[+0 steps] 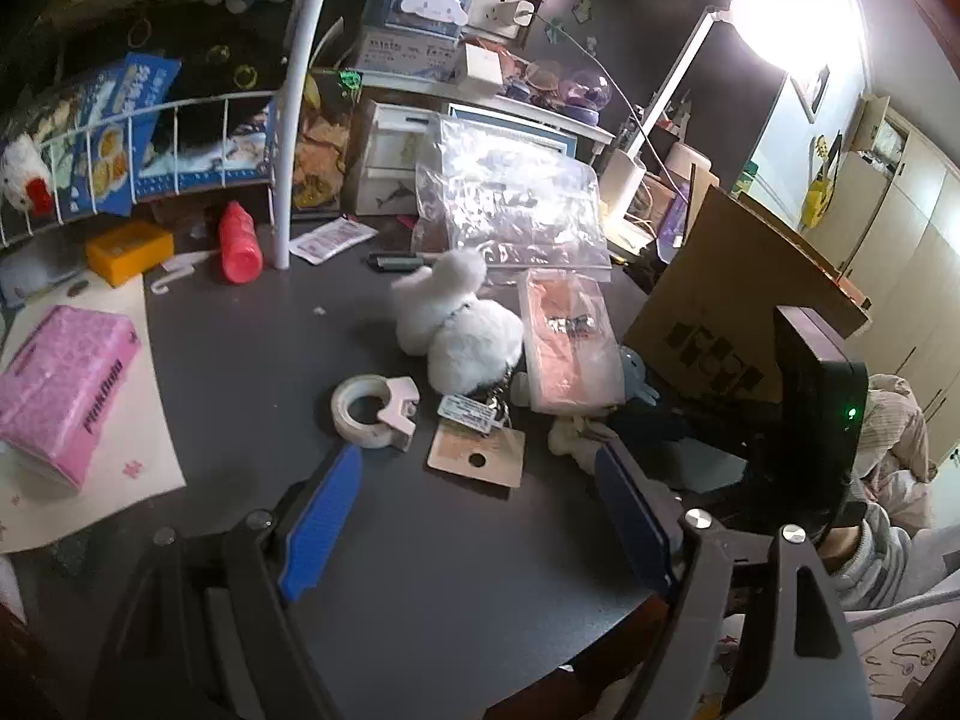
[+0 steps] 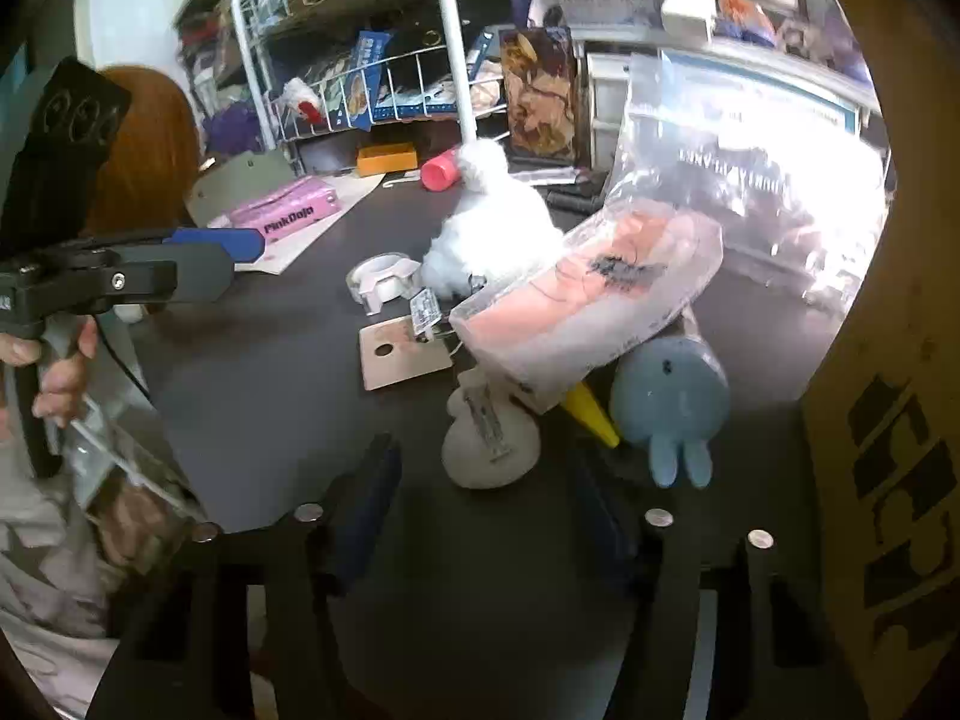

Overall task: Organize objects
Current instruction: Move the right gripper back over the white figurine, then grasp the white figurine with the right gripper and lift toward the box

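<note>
while both grippers hang over the clutter with nothing between their jaws, these lines weigh the risks.
left gripper [image 1: 480,516]: blue-padded jaws stand wide apart, empty, over bare dark table [image 1: 252,360], near the white roll of tape in its dispenser [image 1: 373,410] and the tan card tag with a round hole [image 1: 477,456].
right gripper [image 2: 486,510]: jaws part open, holding nothing, aimed at the small cream plush toy [image 2: 489,444] lying just ahead.
where the things are: fluffy white plush rabbit [image 1: 456,324] mid-table, touching the clear bag with a pink item inside [image 1: 567,342].
risk, tangle: the rabbit's tags and metal ring seem to trail onto the card; lifting one may drag the other.
risk, slip: the clear bag leans on the round blue plush [image 2: 669,396]; a nudge could slide it off.
risk, crowding: the brown cardboard box [image 2: 888,420] hems in the right side.
only left view shows: the pink tissue pack [image 1: 63,384] close up, the lit desk lamp [image 1: 774,18].
only right view shows: a yellow pointed piece [image 2: 591,414] under the bag, and the hand [image 2: 57,372] gripping the left handle.
</note>
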